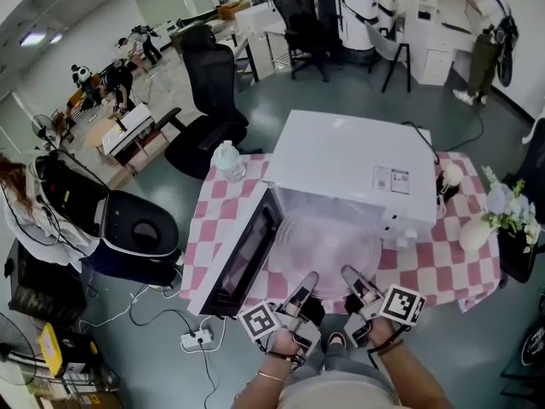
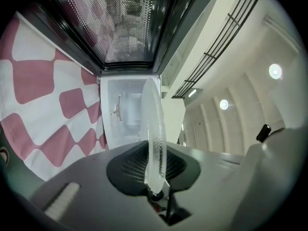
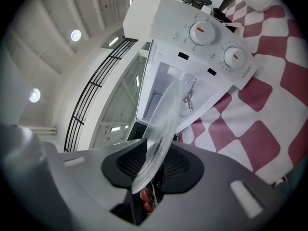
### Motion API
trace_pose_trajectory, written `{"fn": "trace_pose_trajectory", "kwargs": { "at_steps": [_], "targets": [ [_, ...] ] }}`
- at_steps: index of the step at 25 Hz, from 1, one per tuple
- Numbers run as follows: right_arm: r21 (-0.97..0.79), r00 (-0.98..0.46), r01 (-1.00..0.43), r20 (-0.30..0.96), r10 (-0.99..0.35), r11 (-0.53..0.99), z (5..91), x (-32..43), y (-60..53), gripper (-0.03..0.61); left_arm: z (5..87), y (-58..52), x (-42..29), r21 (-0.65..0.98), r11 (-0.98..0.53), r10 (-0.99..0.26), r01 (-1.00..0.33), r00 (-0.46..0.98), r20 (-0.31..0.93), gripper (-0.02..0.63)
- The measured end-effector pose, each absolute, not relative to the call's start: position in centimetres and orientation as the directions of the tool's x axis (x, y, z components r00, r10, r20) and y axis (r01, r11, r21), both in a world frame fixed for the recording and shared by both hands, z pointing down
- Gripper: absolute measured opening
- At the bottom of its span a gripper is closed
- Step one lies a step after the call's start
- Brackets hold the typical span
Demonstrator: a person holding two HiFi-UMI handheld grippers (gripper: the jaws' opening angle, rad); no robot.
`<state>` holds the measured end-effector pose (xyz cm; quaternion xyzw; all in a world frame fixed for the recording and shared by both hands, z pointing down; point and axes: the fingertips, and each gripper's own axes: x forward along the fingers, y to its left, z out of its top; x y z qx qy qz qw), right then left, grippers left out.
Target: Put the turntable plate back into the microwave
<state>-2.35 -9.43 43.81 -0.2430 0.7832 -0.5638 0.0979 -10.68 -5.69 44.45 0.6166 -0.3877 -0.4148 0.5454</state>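
Note:
The clear glass turntable plate [image 1: 328, 241] hangs level in front of the open cavity of the white microwave [image 1: 349, 164], whose door [image 1: 243, 254] swings out to the left. My left gripper [image 1: 305, 281] and right gripper [image 1: 353, 278] each pinch its near rim, side by side. In the left gripper view the plate [image 2: 153, 129] runs edge-on between the pads of the left gripper [image 2: 155, 170], toward the cavity [image 2: 126, 114] and its hub [image 2: 115, 112]. In the right gripper view the plate [image 3: 163, 124] sits clamped in the right gripper [image 3: 151, 165], below the knob panel [image 3: 211, 42].
The microwave stands on a pink-checked tablecloth [image 1: 443, 254]. A water bottle [image 1: 227, 160] stands at its left rear, and a vase of flowers [image 1: 481, 228] is on the right. A black chair [image 1: 209, 100], a black appliance [image 1: 136, 233] and a floor power strip [image 1: 196, 339] lie to the left.

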Motion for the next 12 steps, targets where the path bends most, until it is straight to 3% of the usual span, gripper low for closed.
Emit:
{"fn": "trace_pose_trajectory", "kwargs": {
  "at_steps": [12],
  "targets": [
    [-0.906,-0.893,-0.257,0.089,-0.441,0.336,43.6,-1.7,-9.2,0.147,45.7,-5.9,-11.0,0.994,-0.106,-0.942,-0.032,0.325,-0.090,0.038]
  ]
}}
